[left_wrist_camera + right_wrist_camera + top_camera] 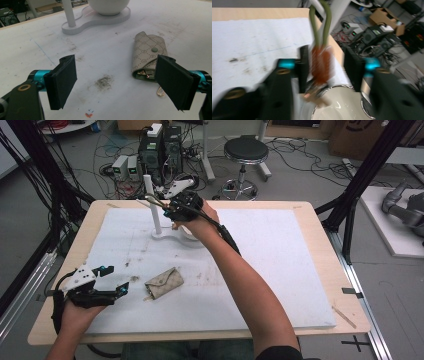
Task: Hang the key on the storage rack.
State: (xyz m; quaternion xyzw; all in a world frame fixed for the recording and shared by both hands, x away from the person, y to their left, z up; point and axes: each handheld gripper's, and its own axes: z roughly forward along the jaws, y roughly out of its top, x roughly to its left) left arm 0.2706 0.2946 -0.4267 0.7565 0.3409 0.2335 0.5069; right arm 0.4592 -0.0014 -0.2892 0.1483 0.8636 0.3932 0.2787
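A beige patterned key pouch (164, 282) (147, 56) lies flat on the white mat, its snap flap closed and a gold clip poking out of its near end. My left gripper (116, 280) (117, 82) hovers just left of it, open, jaws wide with bare mat between them. My right gripper (170, 204) (329, 67) is at the white stand (167, 236), above its white bowl (339, 105). An orange-brown key tag (320, 66) on an olive cord loop (319, 22) hangs between its jaws. The jaws stand apart and the pads do not press it. The view is blurred.
The stand's upright white post (151, 200) (68, 12) rises beside the bowl (108, 5) at the mat's far middle. Dirt smudges mark the mat (103, 81). Beyond the table's far edge are computers, cables and a stool (245, 152).
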